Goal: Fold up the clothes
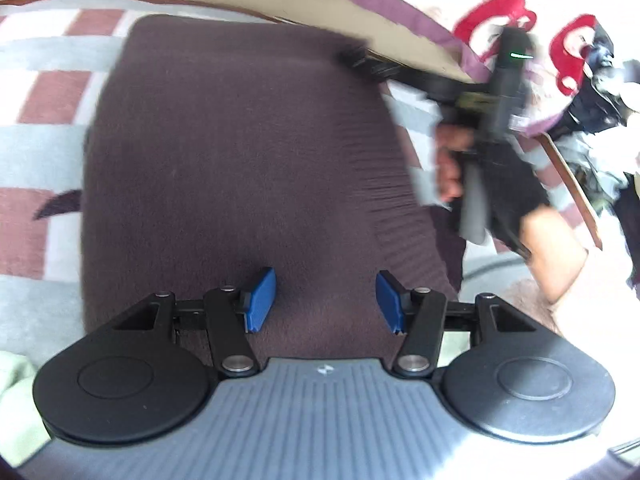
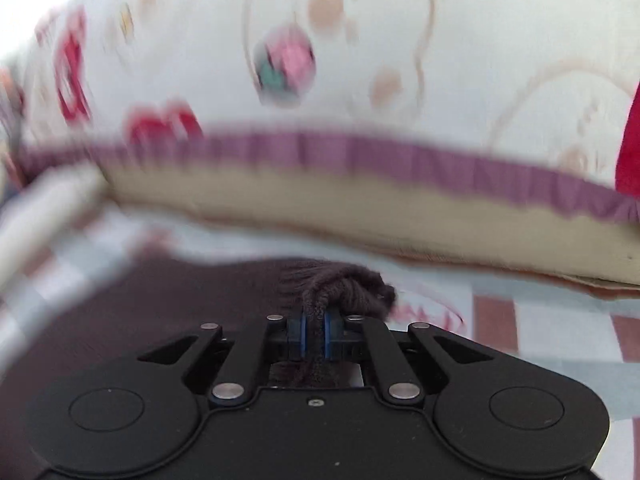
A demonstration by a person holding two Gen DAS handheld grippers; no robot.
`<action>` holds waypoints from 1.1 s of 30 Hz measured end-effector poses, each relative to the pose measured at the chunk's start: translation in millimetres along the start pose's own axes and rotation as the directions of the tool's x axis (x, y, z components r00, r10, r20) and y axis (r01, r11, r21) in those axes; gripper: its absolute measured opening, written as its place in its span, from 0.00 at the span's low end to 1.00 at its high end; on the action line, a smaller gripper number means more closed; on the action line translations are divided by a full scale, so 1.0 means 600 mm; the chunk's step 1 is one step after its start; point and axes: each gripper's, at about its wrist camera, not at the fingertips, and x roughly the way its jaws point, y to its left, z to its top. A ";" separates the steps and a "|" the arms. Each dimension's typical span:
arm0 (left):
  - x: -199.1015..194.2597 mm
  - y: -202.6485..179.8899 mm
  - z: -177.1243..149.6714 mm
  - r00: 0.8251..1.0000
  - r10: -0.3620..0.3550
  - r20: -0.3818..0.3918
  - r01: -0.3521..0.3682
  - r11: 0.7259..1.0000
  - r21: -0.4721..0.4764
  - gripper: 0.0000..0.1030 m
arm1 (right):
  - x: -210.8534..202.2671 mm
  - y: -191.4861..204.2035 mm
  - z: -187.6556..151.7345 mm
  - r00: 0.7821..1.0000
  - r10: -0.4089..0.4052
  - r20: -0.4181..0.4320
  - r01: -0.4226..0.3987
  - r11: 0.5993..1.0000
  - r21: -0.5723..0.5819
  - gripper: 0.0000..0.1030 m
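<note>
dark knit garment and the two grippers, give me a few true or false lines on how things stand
1. The right gripper is shut on a bunched corner of the dark knit garment. True.
2. The left gripper is clamped on the garment. False: its jaws stand apart over the cloth, with nothing pinched between the blue pads.
3. The garment lies on a checked blanket of grey, white and brick red. True.
4. The garment is bright red. False: it is dark brownish purple.
5. A floral cover with a purple band lies beyond the garment. True.
</note>
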 end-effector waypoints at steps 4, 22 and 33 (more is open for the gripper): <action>0.009 -0.012 0.002 1.000 0.004 -0.027 -0.002 0.998 0.063 0.52 | -0.007 -0.055 0.014 0.997 0.076 0.019 -0.079 0.971 0.226 0.22; -0.095 0.052 0.035 0.989 -0.085 0.123 0.096 0.992 -0.087 0.63 | -0.062 -0.046 -0.067 0.955 0.206 -0.212 -0.101 0.901 0.422 0.57; -0.031 0.184 0.031 0.974 0.204 0.102 -0.156 0.922 -0.354 0.74 | -0.045 -0.109 -0.088 0.900 0.425 -0.096 -0.257 0.694 0.673 0.59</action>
